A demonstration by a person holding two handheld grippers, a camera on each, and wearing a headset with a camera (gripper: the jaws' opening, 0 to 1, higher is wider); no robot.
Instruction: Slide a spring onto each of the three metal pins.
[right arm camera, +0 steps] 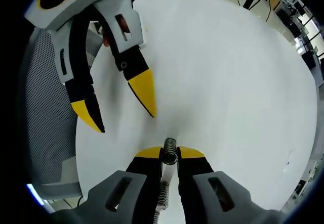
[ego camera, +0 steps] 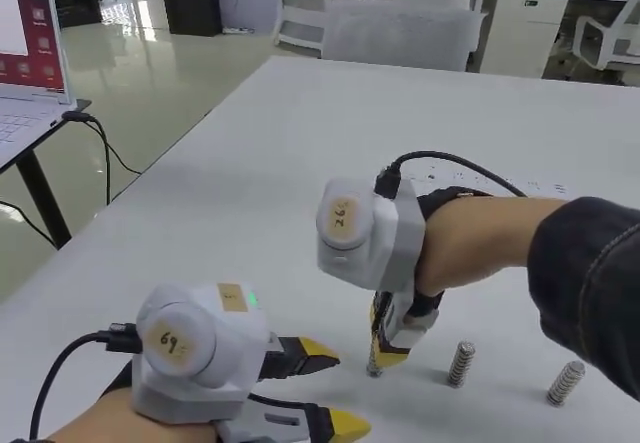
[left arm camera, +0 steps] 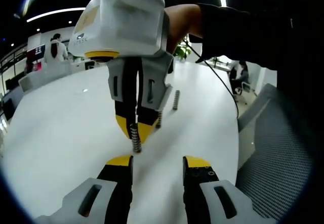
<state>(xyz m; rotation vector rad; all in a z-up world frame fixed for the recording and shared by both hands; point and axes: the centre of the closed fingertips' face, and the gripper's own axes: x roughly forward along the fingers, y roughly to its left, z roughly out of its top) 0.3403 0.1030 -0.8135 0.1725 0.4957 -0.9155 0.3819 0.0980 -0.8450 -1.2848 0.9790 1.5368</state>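
Just left of the spring (ego camera: 374, 367) that the right gripper (ego camera: 386, 351) grasps upright in its clenched jaws, lower end on the white table (ego camera: 250, 183), the left gripper (ego camera: 340, 388) hovers with jaws spread and empty, while a second spring (ego camera: 460, 363) and a third spring (ego camera: 565, 383), tilted, stand to that spring's right.

Desk (ego camera: 250, 183) showing plain white. Left gripper (ego camera: 338, 388) and right gripper (ego camera: 385, 355) both wearing white housings, black jaws running into yellow tips. Tan round stickers (ego camera: 172, 343) carrying black handwritten numbers. Green light (ego camera: 252, 300) glowing on left gripper. Spring (right arm camera: 170, 150) showing silvery grey, ribbed with coils. Second spring (ego camera: 460, 363) and third spring (ego camera: 566, 383) matching it. Cable (ego camera: 450, 160) running black. Sleeve (ego camera: 590, 283) showing dark blue denim. Chair (left arm camera: 283, 153) showing grey mesh.
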